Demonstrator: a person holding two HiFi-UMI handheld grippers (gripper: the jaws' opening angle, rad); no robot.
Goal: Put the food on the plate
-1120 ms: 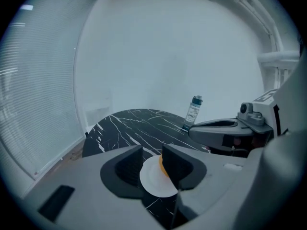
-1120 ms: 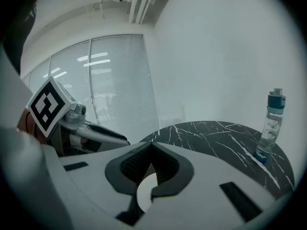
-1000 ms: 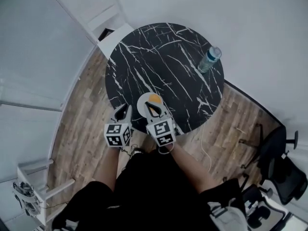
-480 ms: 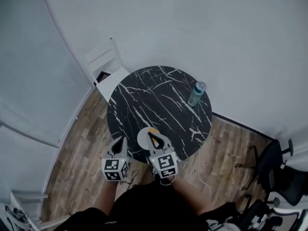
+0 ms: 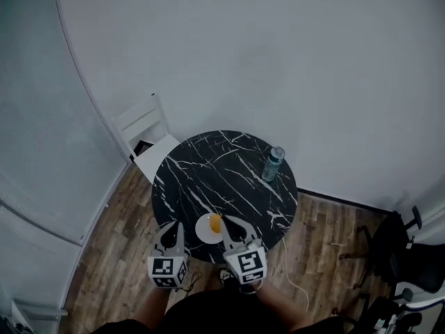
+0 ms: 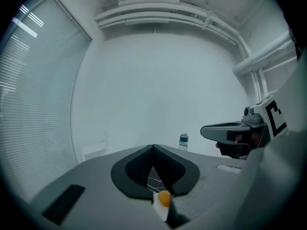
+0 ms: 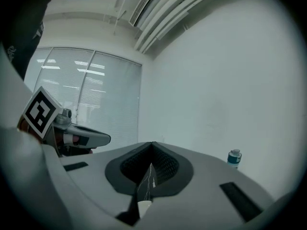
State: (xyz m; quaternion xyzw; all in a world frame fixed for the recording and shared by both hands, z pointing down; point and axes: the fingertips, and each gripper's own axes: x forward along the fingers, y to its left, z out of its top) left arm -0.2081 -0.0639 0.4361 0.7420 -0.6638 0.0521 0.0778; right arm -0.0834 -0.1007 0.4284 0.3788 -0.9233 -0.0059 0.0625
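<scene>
**A:** How did we find the jaws?

**B:** We saw the left gripper (image 6: 153,146) with its jaws pressed together at the tips and nothing between them. The right gripper (image 7: 152,143) was the same, closed and empty.

**A:** And the food?

**B:** We found the food (image 5: 215,223), one small orange piece, lying on the white plate (image 5: 203,232), toward the plate's 2 o'clock rim. The plate sat at 6 o'clock on the round black marble table (image 5: 222,179). Both grippers hung above that near edge, clear of the plate.

**A:** Any other container?

**B:** A bottle (image 5: 272,163) stood upright at 2 o'clock on the table, well apart from the plate. We couldn't tell what it held or how full it was.

**A:** What was hard to read?

**B:** In the left gripper view we only caught the food and a sliver of plate through the notch under the closed jaws, at 6 o'clock. In the right gripper view we got just a white scrap of plate there, and the food didn't show at all.

**A:** What did only the head view give us?

**B:** It gave us the whole plate, and a white chair (image 5: 148,134) at 10 o'clock of the table. It also showed the wooden floor (image 5: 118,235) and a dark office chair (image 5: 400,249) cut off at the frame's 4 o'clock edge. Each gripper view showed us the other gripper side-on, at 3 o'clock in the left one and at 9 o'clock in the right.
</scene>
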